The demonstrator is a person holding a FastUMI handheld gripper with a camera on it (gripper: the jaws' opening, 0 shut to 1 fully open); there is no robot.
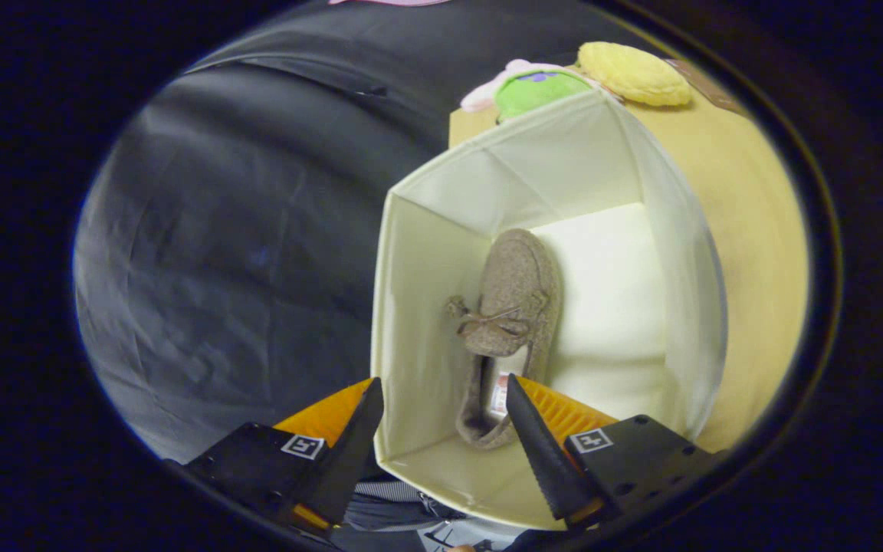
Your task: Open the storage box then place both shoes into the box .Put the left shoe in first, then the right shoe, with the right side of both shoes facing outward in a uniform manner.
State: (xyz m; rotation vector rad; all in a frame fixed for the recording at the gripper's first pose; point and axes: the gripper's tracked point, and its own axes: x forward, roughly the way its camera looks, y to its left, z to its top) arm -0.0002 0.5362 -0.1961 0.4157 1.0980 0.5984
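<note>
Jaws wide apart, empty, above shoe (507,322)

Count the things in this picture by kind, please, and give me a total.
Shoes: 1, a grey-brown one lying inside the box
Storage boxes: 1, white and open
Soft toys: 2, a green one and a yellow one beyond the box
Tables: 1
Grippers: 1, open and holding nothing
Total: 6

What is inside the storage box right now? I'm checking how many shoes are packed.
Inside the open storage box one brown shoe lies along one wall, beside bare floor. The open gripper hangs above; one finger covers a little of the box's near end.
</note>
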